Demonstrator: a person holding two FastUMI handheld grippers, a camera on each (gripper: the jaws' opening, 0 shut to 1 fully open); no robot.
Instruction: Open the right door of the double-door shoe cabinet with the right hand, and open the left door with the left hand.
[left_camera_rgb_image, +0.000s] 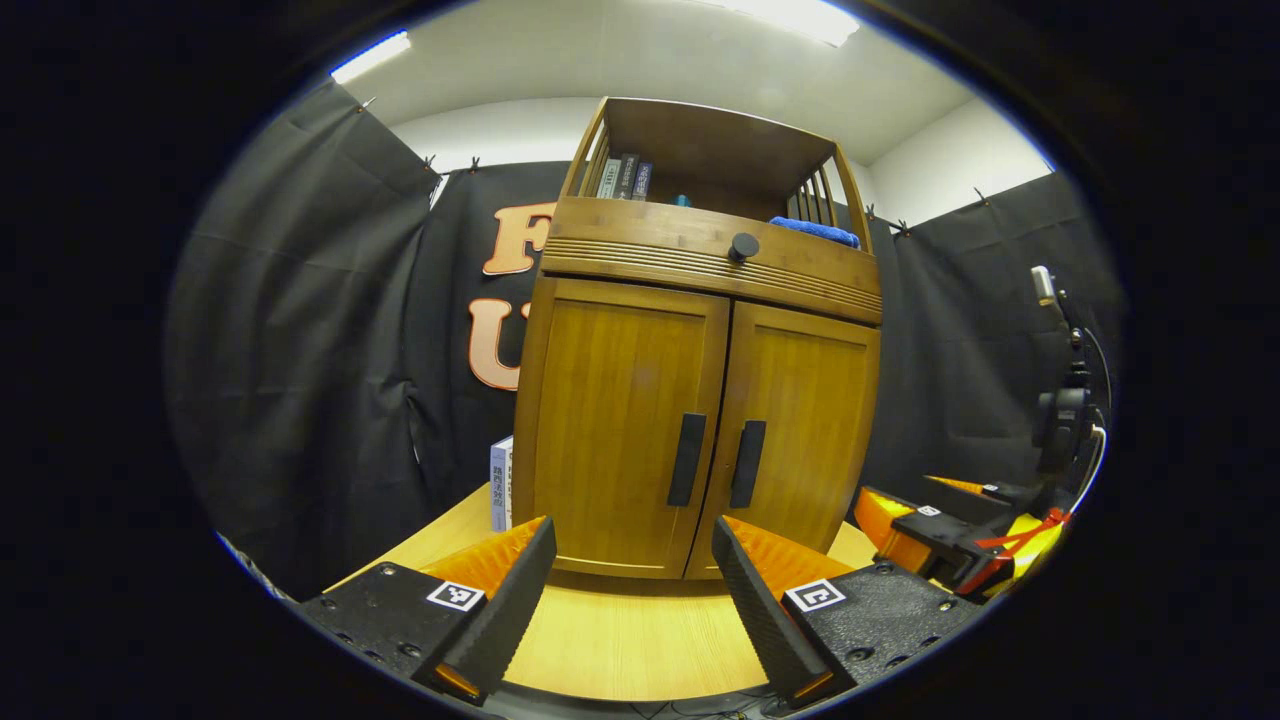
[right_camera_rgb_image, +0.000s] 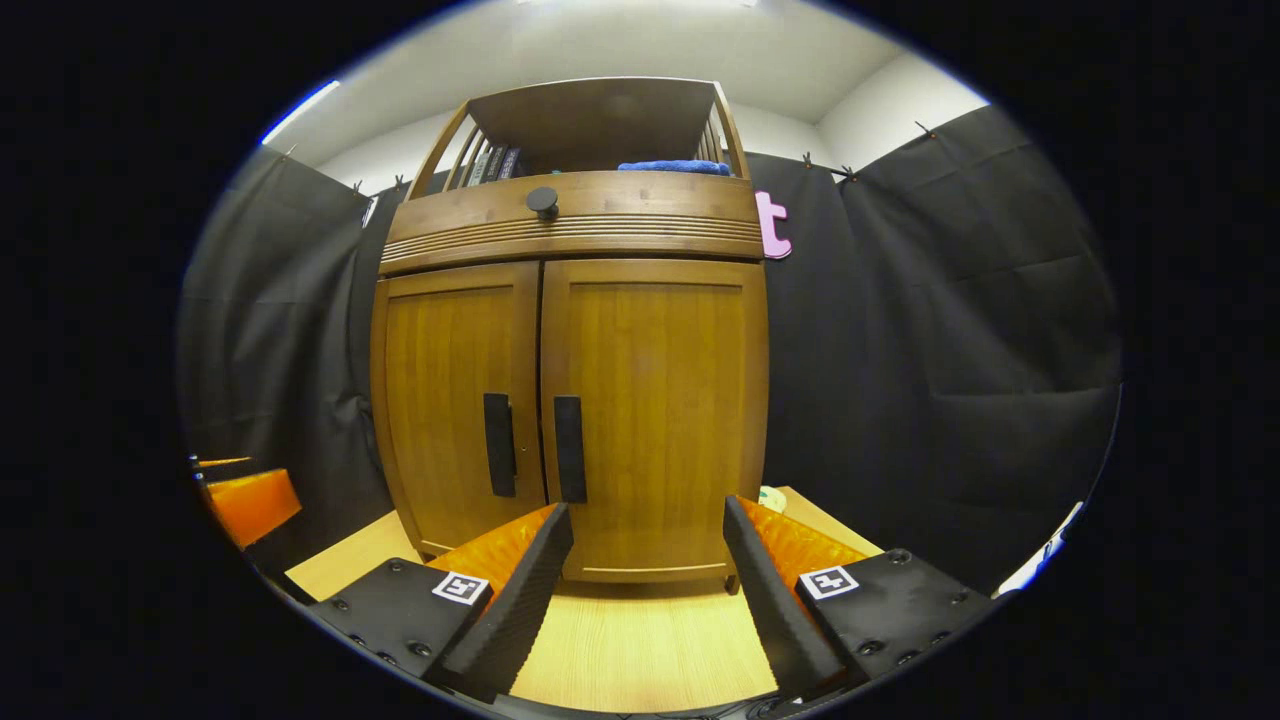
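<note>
A wooden shoe cabinet stands on the table with both doors closed. In the left gripper view its left door (left_camera_rgb_image: 615, 430) and right door (left_camera_rgb_image: 800, 430) each carry a dark vertical handle, the left handle (left_camera_rgb_image: 686, 459) beside the right handle (left_camera_rgb_image: 747, 464). My left gripper (left_camera_rgb_image: 634, 575) is open, short of the doors, roughly in front of the handles. In the right gripper view the right door (right_camera_rgb_image: 655, 410) faces me with its handle (right_camera_rgb_image: 569, 449) next to the left door's handle (right_camera_rgb_image: 499, 444). My right gripper (right_camera_rgb_image: 648, 555) is open and apart from the door. The right gripper (left_camera_rgb_image: 935, 545) also appears at the left gripper view's right side.
Above the doors is a drawer with a round knob (left_camera_rgb_image: 743, 246), and an open shelf holding books (left_camera_rgb_image: 625, 177) and a blue cloth (left_camera_rgb_image: 815, 231). A white box (left_camera_rgb_image: 501, 484) stands left of the cabinet. The light wooden table (left_camera_rgb_image: 620, 650) extends under both grippers. Black cloth walls surround the booth.
</note>
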